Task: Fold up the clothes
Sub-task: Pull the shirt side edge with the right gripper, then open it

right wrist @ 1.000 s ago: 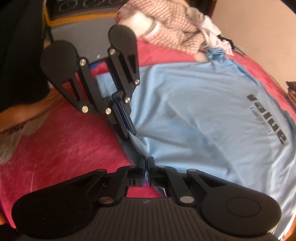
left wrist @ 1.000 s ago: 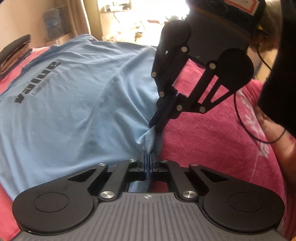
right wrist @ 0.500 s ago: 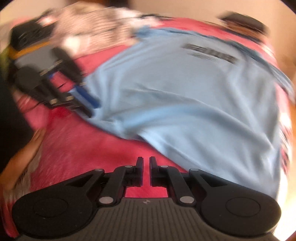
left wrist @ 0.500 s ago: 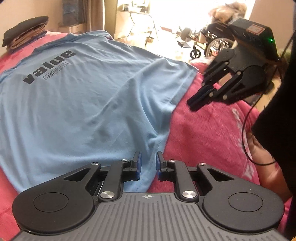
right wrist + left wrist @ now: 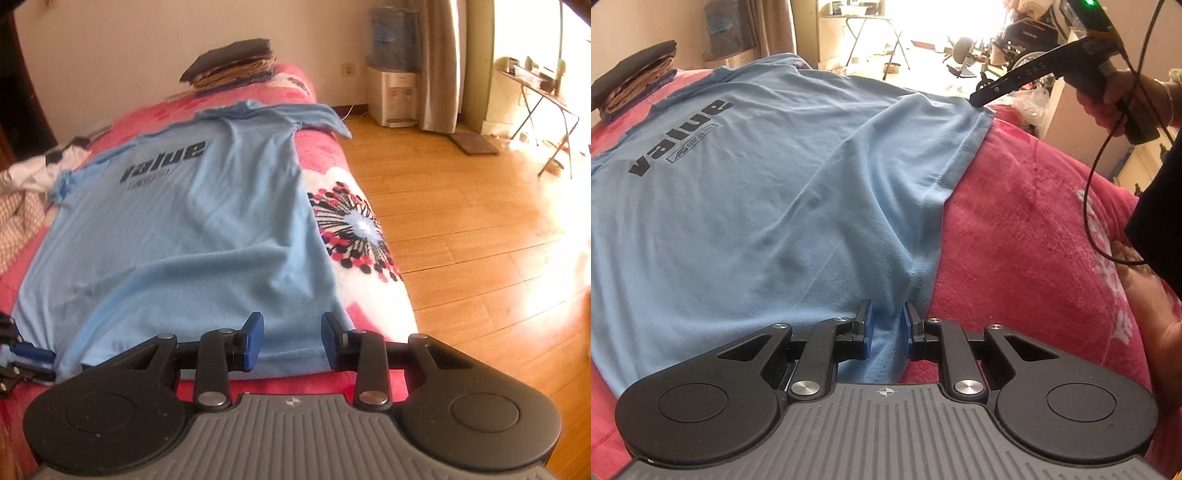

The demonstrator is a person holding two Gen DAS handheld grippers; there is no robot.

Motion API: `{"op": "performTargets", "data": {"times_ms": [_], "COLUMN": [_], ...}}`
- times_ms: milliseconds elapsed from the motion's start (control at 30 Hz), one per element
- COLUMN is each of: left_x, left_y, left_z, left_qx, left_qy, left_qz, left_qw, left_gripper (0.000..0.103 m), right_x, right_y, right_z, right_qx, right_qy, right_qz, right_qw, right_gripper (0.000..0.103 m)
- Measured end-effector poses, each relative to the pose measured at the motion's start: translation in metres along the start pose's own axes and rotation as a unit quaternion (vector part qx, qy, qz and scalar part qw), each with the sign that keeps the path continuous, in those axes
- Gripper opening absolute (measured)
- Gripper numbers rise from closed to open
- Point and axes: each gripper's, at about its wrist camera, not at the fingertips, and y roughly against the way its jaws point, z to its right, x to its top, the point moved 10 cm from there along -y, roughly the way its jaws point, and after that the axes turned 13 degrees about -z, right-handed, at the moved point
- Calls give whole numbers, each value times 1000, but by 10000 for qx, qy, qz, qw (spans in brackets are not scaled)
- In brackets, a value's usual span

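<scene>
Both grippers were apart from each other when we looked. Our left gripper [image 5: 886,330] had its blue pads spread a bit, straddling a ridge of the light blue t-shirt [image 5: 768,192] right at the hem, near one bottom corner. Nothing was pinched, the fabric just ran up between the fingers. Our right gripper [image 5: 292,339] was spread wider, sitting low over the hem at the other bottom corner and not holding anything either. From the left wrist view we could see the right gripper [image 5: 1008,83] edge-on at the far hem corner, its tip touching or just above the cloth, we couldn't tell which.

The shirt lay spread out flat on the pink blanket [image 5: 1034,229] covering the bed, print side up with "value" [image 5: 164,162] in dark letters near the chest, sleeves out toward the far end. One side of the shirt ran close to the bed's edge, beside a flower pattern [image 5: 354,232] on the blanket.

Past the collar sat a stack of folded clothes [image 5: 231,66]. A heap of other laundry [image 5: 22,199] was beside one sleeve. Wooden floor [image 5: 480,221] ran alongside the bed, with a water dispenser [image 5: 393,66] against the wall.
</scene>
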Motion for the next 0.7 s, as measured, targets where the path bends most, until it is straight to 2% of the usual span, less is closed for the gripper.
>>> {"op": "performTargets", "data": {"times_ms": [67,133,167,267,333,400,433,500,567,700], "left_x": [0,2,3,8,14,20,24,33,43,63], "left_y": [1,2,3,7,11,13,13,10,7,-3], "left_z": [0,0,0,1,3,7,9,13,18,26], "left_qx": [4,17,27,47,16,-52,-79,-137,-189,-330], "left_qy": [24,13,3,-26,-70,-138,-177,-250,-320,-448], "left_qz": [5,32,48,132,232,311,342,407,518,676], "left_qw": [10000,10000,10000,9999,9997,9994,9992,9988,9980,9962], "left_gripper": [16,16,16,16,16,16,17,21,25,29], "right_x": [-1,-5,-11,-36,-49,-61,-65,-66,-61,-46], "right_y": [3,5,4,-7,-17,-28,-33,-35,-34,-30], "right_z": [-15,-42,-59,-104,-120,-129,-132,-136,-135,-132], "right_qx": [99,107,74,-97,-247,-521,-617,-630,-606,-524], "right_qy": [375,1275,1817,3334,3946,4472,4626,4740,4674,4465], "right_qz": [113,150,138,4,-16,-25,-20,19,11,85], "right_qw": [9992,9917,9832,9427,9185,8929,8844,8783,8820,8932], "right_gripper": [37,37,36,33,33,24,21,6,0,0]}}
